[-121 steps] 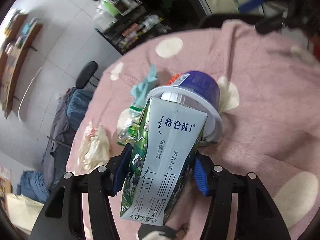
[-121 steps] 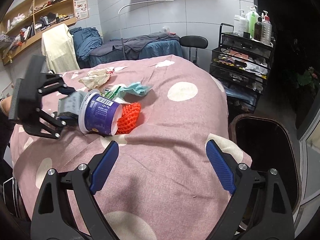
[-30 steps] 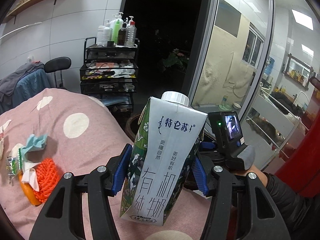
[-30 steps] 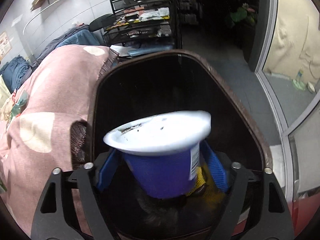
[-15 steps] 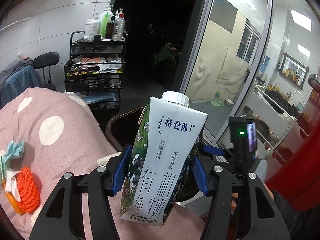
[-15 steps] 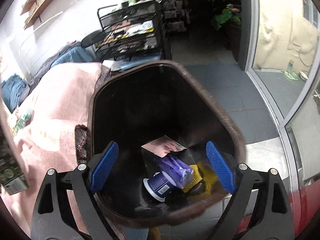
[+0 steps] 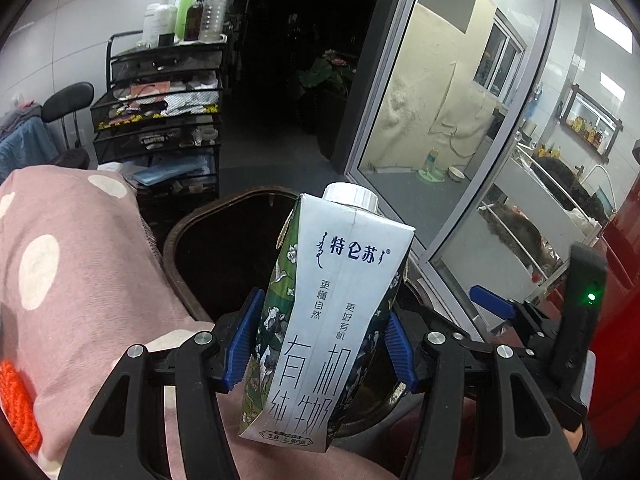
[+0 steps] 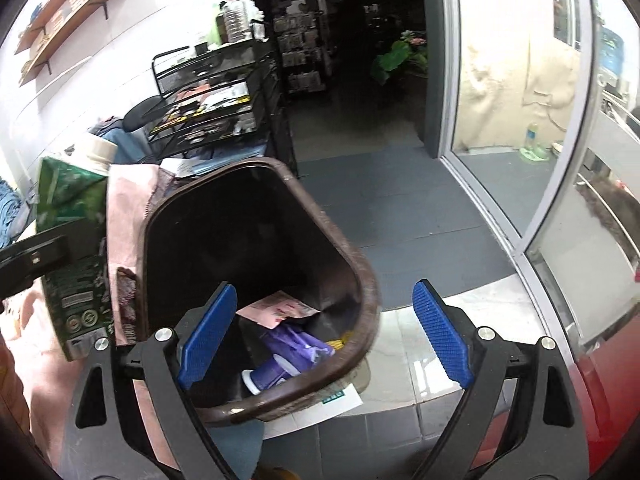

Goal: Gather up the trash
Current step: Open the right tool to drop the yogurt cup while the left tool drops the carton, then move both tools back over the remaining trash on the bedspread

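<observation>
Carton (image 7: 328, 312): upright between left gripper (image 7: 320, 340) pads, above bin (image 7: 180, 240) rim.
Right gripper (image 8: 326, 330): spread wide, empty, over bin.

Capped white-green milk carton (image 7: 328, 320) stood upright, clamped between left gripper (image 7: 320, 344) pads, above brown bin (image 7: 188, 248) rim.

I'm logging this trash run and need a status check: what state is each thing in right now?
left gripper: shut on the milk carton
milk carton: capped, upright, held at the bin's rim
right gripper: open, empty, above the bin
trash bin: open, holds a blue cup and wrappers
</observation>
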`<action>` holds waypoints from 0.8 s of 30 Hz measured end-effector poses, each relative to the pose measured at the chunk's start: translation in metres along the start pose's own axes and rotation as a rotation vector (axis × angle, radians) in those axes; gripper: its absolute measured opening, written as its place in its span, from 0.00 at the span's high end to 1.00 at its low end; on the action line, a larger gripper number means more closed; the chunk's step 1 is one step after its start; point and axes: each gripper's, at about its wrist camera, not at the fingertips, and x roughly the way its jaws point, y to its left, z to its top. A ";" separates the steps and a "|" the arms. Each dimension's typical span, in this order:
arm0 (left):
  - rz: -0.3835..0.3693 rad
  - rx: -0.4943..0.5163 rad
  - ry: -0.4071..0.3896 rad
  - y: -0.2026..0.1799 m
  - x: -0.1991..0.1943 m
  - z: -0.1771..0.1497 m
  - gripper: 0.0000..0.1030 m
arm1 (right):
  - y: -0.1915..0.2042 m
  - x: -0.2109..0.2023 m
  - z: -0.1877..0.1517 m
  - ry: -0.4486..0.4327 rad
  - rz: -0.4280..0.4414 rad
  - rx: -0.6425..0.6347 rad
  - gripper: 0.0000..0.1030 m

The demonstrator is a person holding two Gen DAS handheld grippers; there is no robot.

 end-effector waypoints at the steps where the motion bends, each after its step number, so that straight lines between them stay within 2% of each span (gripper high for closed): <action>1: -0.002 -0.006 0.010 0.000 0.004 0.001 0.45 | -0.003 -0.001 0.000 0.001 -0.004 0.008 0.14; 7: -0.022 -0.052 0.058 0.003 0.023 0.005 0.45 | -0.019 -0.003 0.000 -0.005 -0.035 0.046 0.13; 12: -0.034 -0.062 0.062 0.000 0.030 0.007 0.44 | -0.027 -0.003 -0.001 -0.002 -0.049 0.064 0.13; 17: -0.034 -0.056 0.010 -0.006 0.024 0.008 0.13 | -0.026 0.000 -0.002 0.005 -0.051 0.063 0.13; 24: -0.007 -0.004 -0.032 -0.010 0.010 0.008 0.06 | -0.022 -0.002 -0.002 -0.002 -0.050 0.054 0.10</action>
